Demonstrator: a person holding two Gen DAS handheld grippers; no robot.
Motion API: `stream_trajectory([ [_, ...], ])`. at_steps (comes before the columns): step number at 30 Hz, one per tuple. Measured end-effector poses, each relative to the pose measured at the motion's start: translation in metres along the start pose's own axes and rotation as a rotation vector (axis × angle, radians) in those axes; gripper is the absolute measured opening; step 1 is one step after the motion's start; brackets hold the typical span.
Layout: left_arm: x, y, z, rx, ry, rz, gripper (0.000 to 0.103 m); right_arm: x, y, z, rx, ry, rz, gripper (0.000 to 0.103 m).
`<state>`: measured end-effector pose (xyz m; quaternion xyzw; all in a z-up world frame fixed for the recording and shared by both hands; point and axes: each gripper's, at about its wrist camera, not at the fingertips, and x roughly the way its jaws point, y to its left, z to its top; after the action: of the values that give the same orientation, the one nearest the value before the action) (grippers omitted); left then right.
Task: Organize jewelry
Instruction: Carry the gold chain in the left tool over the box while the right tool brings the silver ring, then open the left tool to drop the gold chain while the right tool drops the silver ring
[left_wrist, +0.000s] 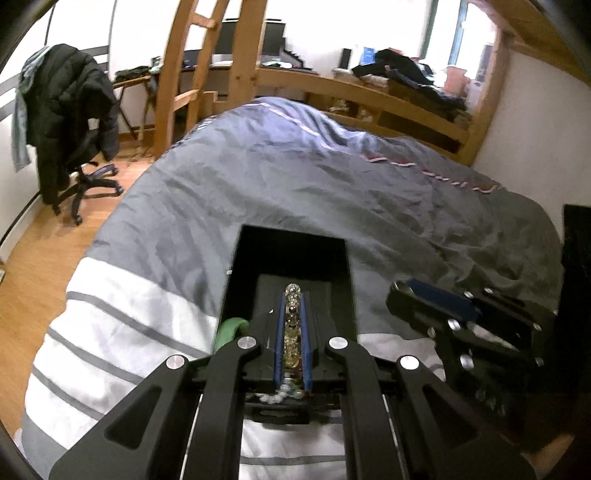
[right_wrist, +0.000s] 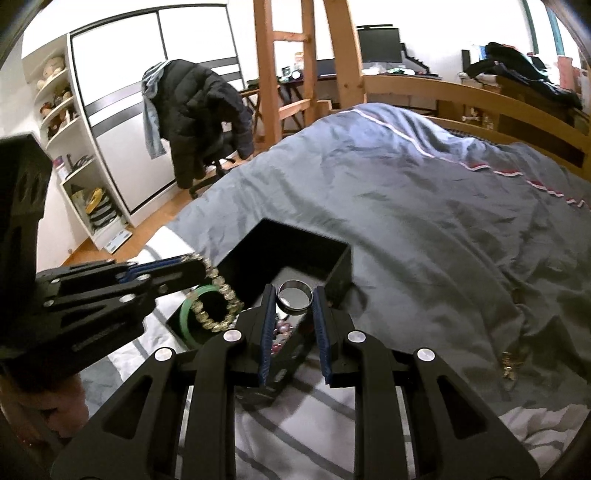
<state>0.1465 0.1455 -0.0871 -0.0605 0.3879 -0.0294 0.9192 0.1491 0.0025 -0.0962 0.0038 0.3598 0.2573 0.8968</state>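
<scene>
We hold two pieces of jewelry over the open black box, which sits on the bed near its foot end, where the grey cover gives way to white stripes.

Our left gripper is clamped tight on a beaded bracelet. In the right wrist view the loop of pale, glassy beads hangs down from the closed tips, just above the box's near-left corner. A green bangle lies right below it, partly behind the loop; we cannot tell whether it rests inside the box or against its wall.

Our right gripper pinches a silver ring across its width. The blue pads press on opposite sides of the band, and its hole faces the camera. The ring sits directly above the box's dark floor, toward the middle. Below the left pad some pink beads already lie in the box.

The relation that matters is vertical: both pieces are above the box interior, so what we judge comes next is a lowering and release, not a sideways reach. The box's long axis runs away from us, roughly in line with both grippers. The right hand seems better centred, while the bracelet hangs closer to the rim.

A gold-coloured piece lies on the cover well to the right, nearer our right hand.
</scene>
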Motion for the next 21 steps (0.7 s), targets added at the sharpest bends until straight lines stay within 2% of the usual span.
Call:
stream_trajectory([
  [11, 0.012, 0.013, -0.001, -0.058, 0.054, 0.013, 0.008, 0.018, 0.019, -0.007, -0.040, 0.062, 0.030, 0.021],
  [21, 0.011, 0.019, -0.001, -0.102, 0.047, 0.013, 0.008, 0.026, 0.023, -0.013, -0.049, 0.097, 0.045, 0.021],
])
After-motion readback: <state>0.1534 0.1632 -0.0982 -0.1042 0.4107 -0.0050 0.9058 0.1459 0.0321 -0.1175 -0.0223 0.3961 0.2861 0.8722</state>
